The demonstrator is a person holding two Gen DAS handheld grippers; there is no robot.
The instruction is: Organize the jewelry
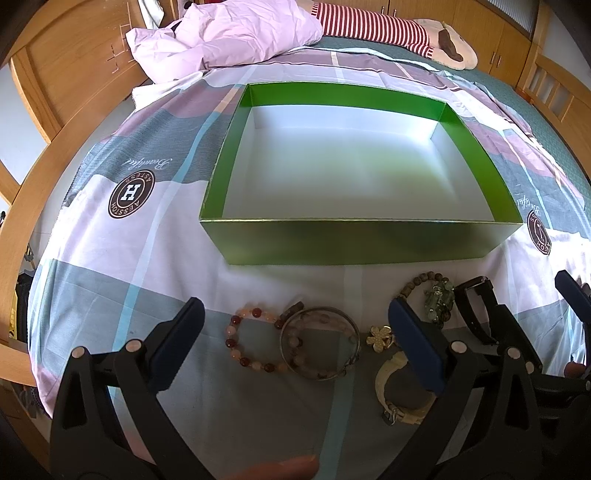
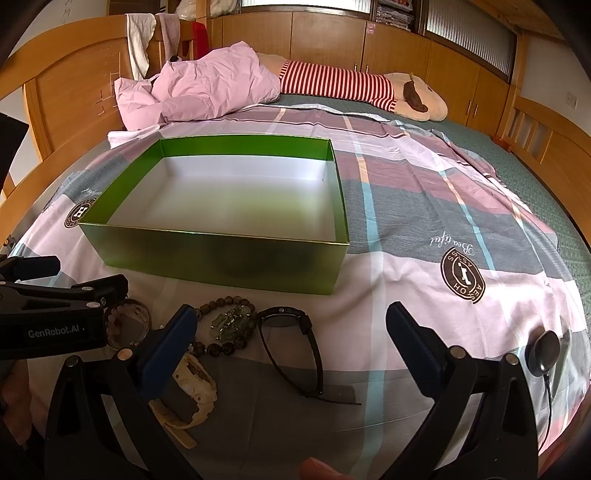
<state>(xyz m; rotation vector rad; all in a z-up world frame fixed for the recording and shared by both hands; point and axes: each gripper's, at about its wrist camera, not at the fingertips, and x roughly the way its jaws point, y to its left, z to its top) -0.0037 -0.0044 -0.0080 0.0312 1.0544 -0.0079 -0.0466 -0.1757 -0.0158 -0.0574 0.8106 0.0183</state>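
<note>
A green box (image 1: 354,242) (image 2: 221,258) with a white inside stands empty on the bed. In front of it lies a row of jewelry: a pink and red bead bracelet (image 1: 240,341), a metal bangle (image 1: 319,343), a gold flower brooch (image 1: 380,338), a cream watch (image 1: 402,391) (image 2: 188,387), a brown bead bracelet with green stones (image 1: 432,299) (image 2: 229,328), and a black watch (image 1: 476,310) (image 2: 291,336). My left gripper (image 1: 295,332) hangs open over the bracelet and bangle. My right gripper (image 2: 291,343) hangs open over the black watch. Neither holds anything.
The bed carries a plaid sheet (image 2: 424,206), a pink pillow (image 1: 229,33) and a striped plush toy (image 2: 354,86) at the back. A small black round device (image 2: 546,350) with a cord lies at the right. Wooden bed rails (image 1: 22,221) and cabinets (image 2: 369,44) surround the bed.
</note>
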